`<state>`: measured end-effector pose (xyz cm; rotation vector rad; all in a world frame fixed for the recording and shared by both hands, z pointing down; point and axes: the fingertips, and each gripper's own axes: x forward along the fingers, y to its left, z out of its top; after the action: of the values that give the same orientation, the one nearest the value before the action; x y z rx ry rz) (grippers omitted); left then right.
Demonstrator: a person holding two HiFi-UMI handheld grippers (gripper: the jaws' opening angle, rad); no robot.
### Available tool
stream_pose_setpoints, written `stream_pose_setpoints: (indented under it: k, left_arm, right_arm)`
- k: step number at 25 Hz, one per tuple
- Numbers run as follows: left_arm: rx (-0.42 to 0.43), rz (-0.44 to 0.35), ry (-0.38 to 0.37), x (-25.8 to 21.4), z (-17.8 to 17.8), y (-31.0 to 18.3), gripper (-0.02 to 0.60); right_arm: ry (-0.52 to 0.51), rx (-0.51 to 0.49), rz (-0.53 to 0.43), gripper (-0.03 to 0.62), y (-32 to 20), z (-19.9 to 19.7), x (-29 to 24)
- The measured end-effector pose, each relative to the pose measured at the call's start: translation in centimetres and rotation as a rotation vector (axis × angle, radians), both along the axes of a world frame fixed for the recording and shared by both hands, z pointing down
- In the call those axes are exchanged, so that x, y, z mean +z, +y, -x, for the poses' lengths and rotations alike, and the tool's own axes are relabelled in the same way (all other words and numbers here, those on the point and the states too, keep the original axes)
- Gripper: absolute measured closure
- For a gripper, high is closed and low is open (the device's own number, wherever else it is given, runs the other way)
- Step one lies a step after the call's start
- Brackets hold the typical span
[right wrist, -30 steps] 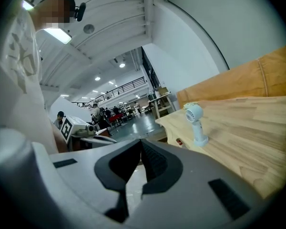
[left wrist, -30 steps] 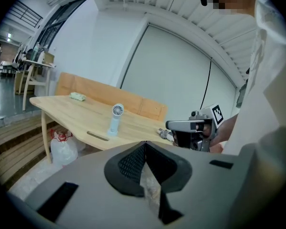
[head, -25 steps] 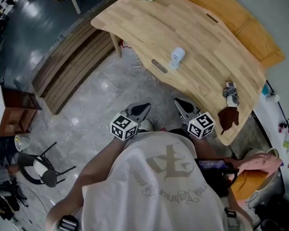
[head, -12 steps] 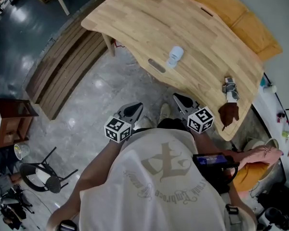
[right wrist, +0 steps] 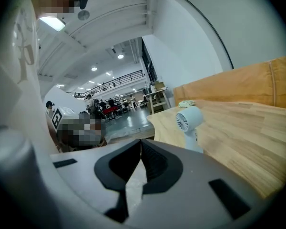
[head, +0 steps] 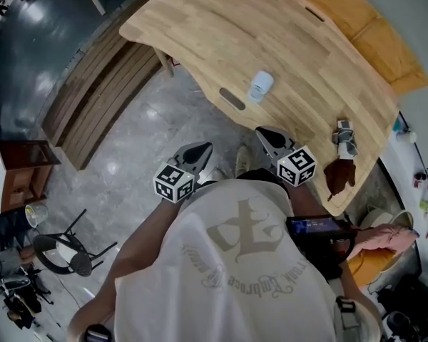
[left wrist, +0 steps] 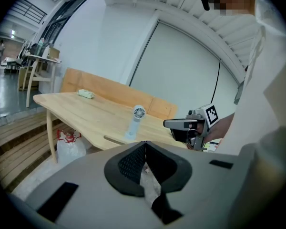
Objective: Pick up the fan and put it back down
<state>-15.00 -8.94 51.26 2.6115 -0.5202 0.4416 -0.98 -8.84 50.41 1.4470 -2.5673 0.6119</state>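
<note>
Head view: fan (head: 260, 86) stands by worktop (head: 285, 41) edge.
Left claw (head: 198, 149) and right claw (head: 266, 133), clenched empty, hang short of the fan.

White T-shirt (head: 232, 280) — grey emblem print

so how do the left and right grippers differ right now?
The right gripper shows at the table edge in the head view; the left gripper shows over the floor, further off it. The fan looks bigger in the right gripper view than in the left one, so right seems nearer. Shared: both shut, both empty, neither touching the fan.
</note>
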Motion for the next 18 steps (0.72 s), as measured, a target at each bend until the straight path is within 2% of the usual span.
stream_pose_setpoints:
  k: [10,18]
  left_arm:
    - [-0.016,-0.021,-0.012,-0.4,-4.4,-3.8,0.571]
    - [-0.08,-0.004,-0.039,-0.1,-4.7,-5.3,0.571]
  right_arm:
    - [0.024,-0.019,0.053,0.577,-3.5,-4.7,2.6]
    - [0.081,-0.023,0.105,0.576,-6.6,-8.0,5.2]
